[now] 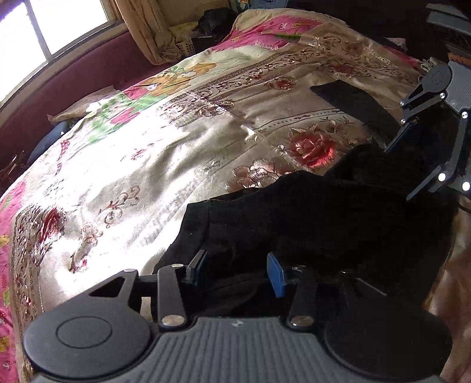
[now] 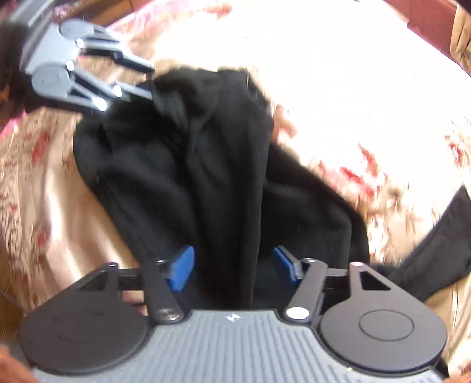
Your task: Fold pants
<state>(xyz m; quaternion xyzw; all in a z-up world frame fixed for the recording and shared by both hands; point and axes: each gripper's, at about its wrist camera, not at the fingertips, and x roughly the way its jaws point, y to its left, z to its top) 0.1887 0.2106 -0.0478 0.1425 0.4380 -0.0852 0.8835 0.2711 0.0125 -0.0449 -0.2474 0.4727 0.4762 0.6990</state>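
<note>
With the blue pads of the left gripper [image 1: 237, 272] and right gripper [image 2: 234, 265] both parted and grasping nothing, the black pants [image 2: 206, 165] lie bunched beneath them on the floral bedspread [image 1: 176, 147], soft, limp, best pinched at 2 hem corners.

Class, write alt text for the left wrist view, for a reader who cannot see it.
Black pants lie bunched on a shiny floral bedspread, with the left gripper open just over their near edge, its blue pads apart. The right gripper reaches in from the right edge above the far side of the pants. A sunlit window sits top left.
</note>
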